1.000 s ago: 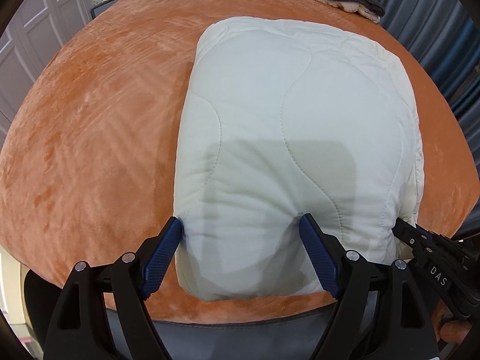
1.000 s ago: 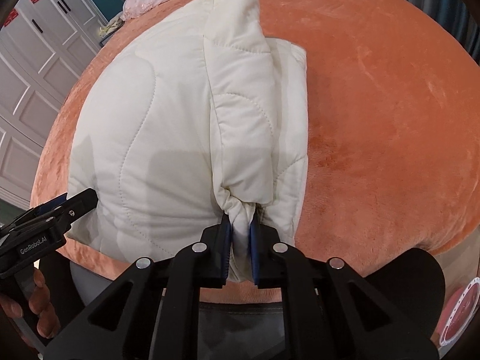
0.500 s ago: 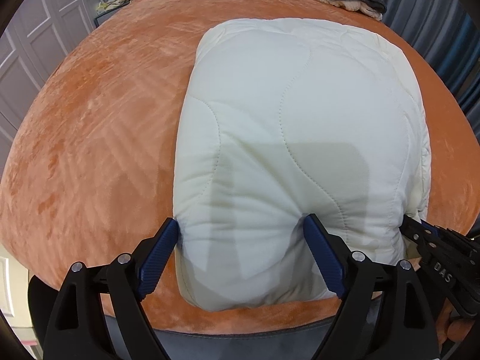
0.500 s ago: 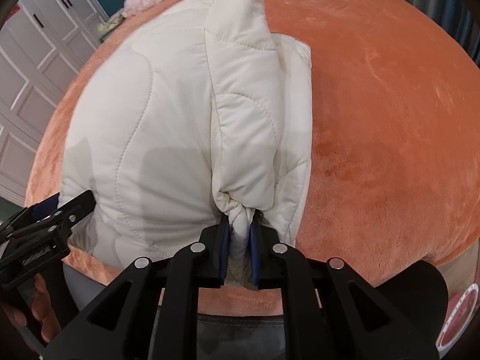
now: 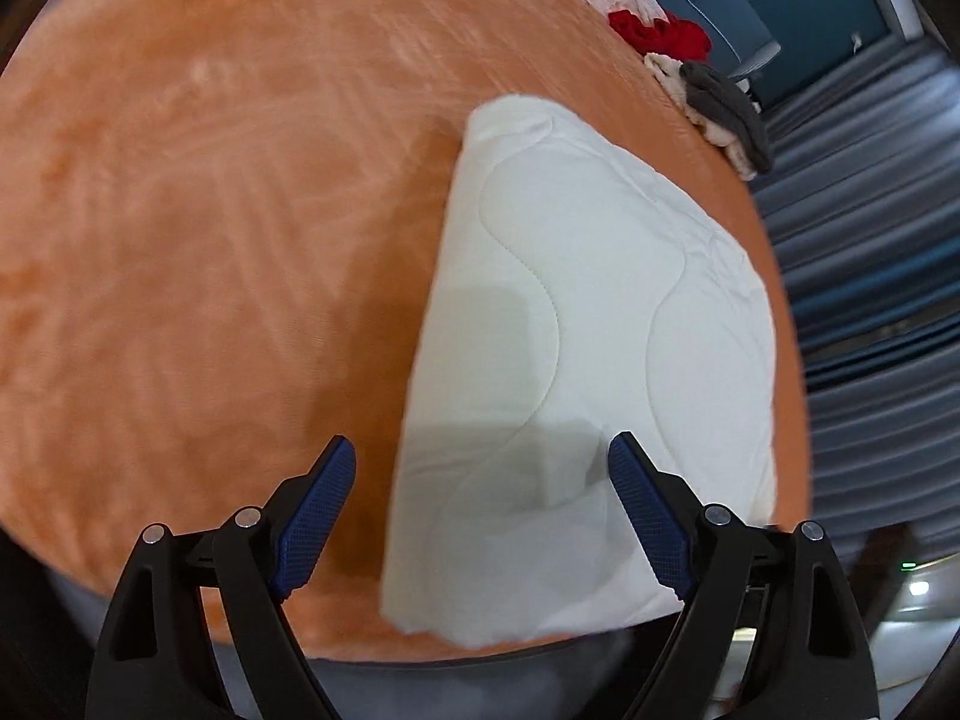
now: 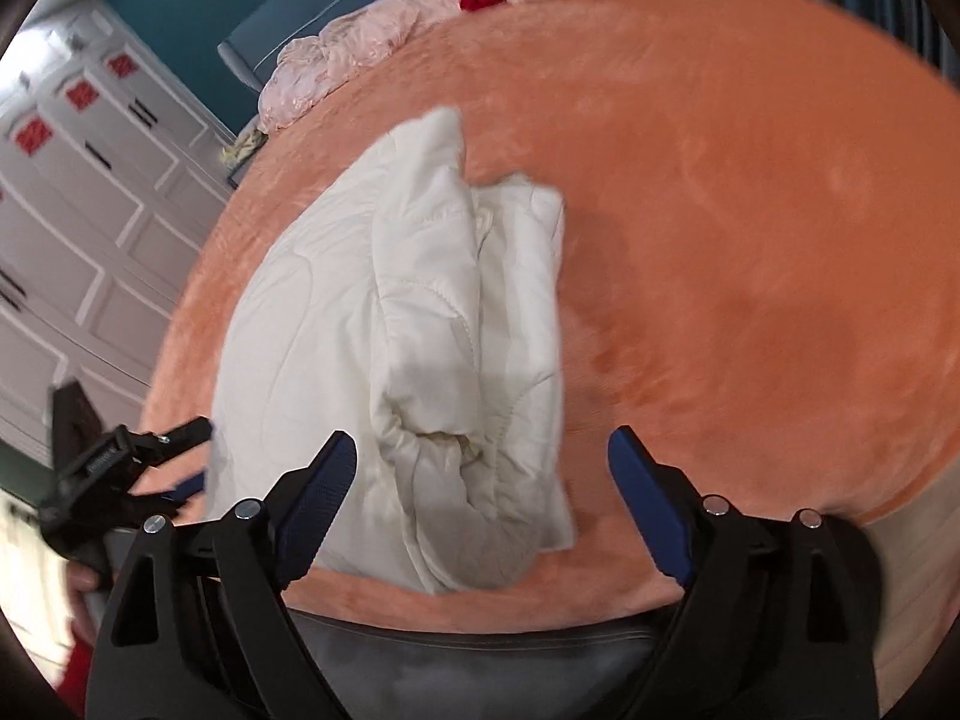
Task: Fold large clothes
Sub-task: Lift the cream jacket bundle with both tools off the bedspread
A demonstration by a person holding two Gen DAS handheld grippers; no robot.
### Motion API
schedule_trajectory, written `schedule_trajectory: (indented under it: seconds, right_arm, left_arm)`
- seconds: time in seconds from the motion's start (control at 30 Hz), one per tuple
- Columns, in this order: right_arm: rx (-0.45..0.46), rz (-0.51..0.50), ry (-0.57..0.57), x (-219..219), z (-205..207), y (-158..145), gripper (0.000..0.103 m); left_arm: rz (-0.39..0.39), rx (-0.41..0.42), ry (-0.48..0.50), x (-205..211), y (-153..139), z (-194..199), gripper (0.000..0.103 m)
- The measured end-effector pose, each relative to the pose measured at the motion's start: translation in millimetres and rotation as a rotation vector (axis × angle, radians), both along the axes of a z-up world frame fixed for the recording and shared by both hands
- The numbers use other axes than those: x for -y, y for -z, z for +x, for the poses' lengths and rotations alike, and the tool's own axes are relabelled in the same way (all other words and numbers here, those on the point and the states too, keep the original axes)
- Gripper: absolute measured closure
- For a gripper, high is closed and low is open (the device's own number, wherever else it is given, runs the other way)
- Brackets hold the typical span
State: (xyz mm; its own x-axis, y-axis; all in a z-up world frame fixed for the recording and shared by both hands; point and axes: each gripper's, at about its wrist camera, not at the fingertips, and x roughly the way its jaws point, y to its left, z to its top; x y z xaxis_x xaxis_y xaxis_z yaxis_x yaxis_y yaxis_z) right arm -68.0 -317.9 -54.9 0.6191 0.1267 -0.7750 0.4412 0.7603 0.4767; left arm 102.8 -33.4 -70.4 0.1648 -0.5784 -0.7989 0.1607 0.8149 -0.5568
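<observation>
A folded cream quilted jacket [image 5: 588,360] lies on the orange plush bed [image 5: 210,240], near its front edge. In the right wrist view the jacket [image 6: 408,348] shows a bunched sleeve fold on top. My left gripper [image 5: 480,480] is open and empty, its right finger over the jacket's near left corner. It also shows at the left of the right wrist view [image 6: 120,456]. My right gripper [image 6: 483,474] is open and empty, its jaws wide apart above the jacket's near end.
A pile of red, cream and grey clothes [image 5: 708,84] lies at the bed's far edge, with a pink garment [image 6: 348,66] beside it. White cabinet doors [image 6: 72,192] stand to the left. Grey-blue curtains [image 5: 870,300] hang to the right.
My right gripper has opened and let go of the bunched jacket fold. Both grippers have lifted and turned away; the left one has swung left, off the jacket's near edge.
</observation>
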Motion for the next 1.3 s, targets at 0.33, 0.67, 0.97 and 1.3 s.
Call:
schedule_trajectory:
  seconds: [0.33,0.67,0.97,1.3]
  right_arm:
    - [-0.003,0.294,0.031,15,19,55,0.008]
    - [0.032,0.237,0.005,14,17,31,0.063]
    - [0.186,-0.051,-0.05,-5,10,-80,0.071]
    - [0.447,-0.237,-0.135,-27,39,-195,0.071]
  left_arm:
    - [-0.137,-0.101,0.007,24,34,17,0.005]
    - [-0.036,0.046,0.132,56,1,8,0.012]
    - [-0.097,0.327,0.221,56,-98,-14,0.027]
    - [-0.158,0.665,0.225,33,-221,7,0.028]
